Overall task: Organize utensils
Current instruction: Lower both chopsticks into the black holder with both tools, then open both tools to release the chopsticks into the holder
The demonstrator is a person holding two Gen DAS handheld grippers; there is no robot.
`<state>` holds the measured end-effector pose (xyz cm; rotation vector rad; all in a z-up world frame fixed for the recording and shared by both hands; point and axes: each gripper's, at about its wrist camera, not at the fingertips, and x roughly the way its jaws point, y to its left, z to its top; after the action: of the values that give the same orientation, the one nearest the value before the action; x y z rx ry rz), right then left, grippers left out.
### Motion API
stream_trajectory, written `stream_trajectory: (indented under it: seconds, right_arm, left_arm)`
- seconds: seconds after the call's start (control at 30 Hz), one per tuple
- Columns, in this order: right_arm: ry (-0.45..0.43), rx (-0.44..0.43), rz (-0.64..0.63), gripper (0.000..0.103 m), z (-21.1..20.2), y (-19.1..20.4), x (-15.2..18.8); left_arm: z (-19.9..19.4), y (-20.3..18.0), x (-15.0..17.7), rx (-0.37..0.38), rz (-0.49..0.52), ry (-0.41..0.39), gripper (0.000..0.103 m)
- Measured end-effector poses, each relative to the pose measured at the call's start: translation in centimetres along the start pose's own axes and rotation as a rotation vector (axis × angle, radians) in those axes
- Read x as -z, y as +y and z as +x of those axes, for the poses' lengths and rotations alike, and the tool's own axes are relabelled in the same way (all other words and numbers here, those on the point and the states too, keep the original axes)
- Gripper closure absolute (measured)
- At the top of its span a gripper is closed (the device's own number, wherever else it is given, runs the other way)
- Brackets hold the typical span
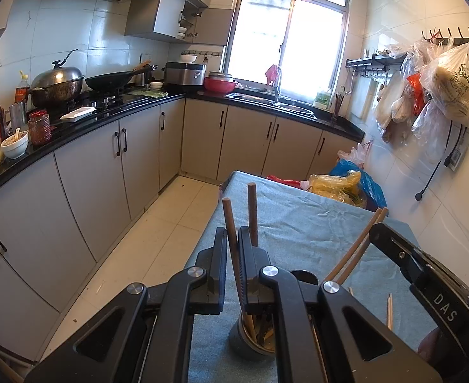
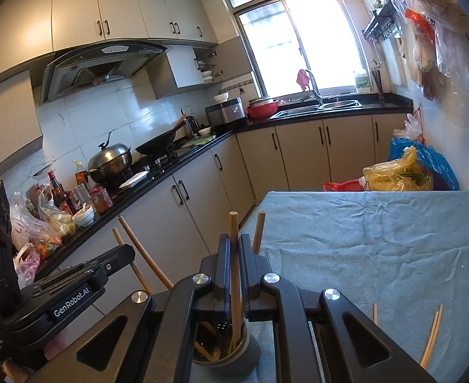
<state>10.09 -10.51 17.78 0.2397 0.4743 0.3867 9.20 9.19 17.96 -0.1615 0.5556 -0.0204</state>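
1. In the left wrist view, the left gripper [image 1: 232, 239] stands at lower centre with its jaws clenched on one brown chopstick [image 1: 229, 223]. The stick's long axis runs nearly upright, its blunt end pointing to the upper frame and its lower end dropping between the fingers toward the holder [image 1: 244, 341] below.
2. A second chopstick [image 1: 252, 214] rises just right of the right finger, outside the jaws, also near upright.
3. Further right in that view, the right gripper [image 1: 374, 223] comes in from the lower right, with two sticks [image 1: 355, 249] slanting up to the right at its tip.
4. In the right wrist view, two curved-looking sticks [image 2: 145, 255] lean at left by the left gripper's body.
5. At centre there, the right gripper [image 2: 232, 242] is clamped on one upright chopstick [image 2: 233, 229] whose lower end stands in the holder [image 2: 234, 357]; another stick [image 2: 260, 231] tilts just right of the fingers.
6. At lower right, three loose chopsticks [image 2: 432, 335] lie on the blue cloth [image 2: 378, 239].
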Motion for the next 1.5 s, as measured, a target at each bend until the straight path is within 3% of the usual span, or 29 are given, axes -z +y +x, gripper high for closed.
stream_trajectory:
  seconds: [0.37,0.83,0.97,1.27,1.5]
  right_arm:
    - [-0.009,-0.022,0.007,0.096,-1.3,0.4,-0.5]
    - [-0.067,-0.034,0.028,0.096,-5.8,0.3,-1.4]
    - [-0.069,-0.031,0.060,0.096,-7.3,-0.8,-1.2]
    - [-0.058,0.008,0.117,0.096,-10.1,-4.7,0.5]
    - [-0.001,0.054,0.192,0.094,-11.6,-9.7,3.1]
  left_arm:
    - [-0.2,0.4,0.2,-0.006,-0.002,-0.004,0.096]
    - [-3.7,-0.4,0.1,-0.008,0.015,-0.036,0.095]
    - [-4.9,-1.2,0.2,-0.011,0.024,-0.052,0.087]
    - [-7.4,-4.3,2.0,-0.004,0.076,-0.055,0.083]
    - [-7.0,-7.3,5.9,0.037,0.132,0.048,0.082]
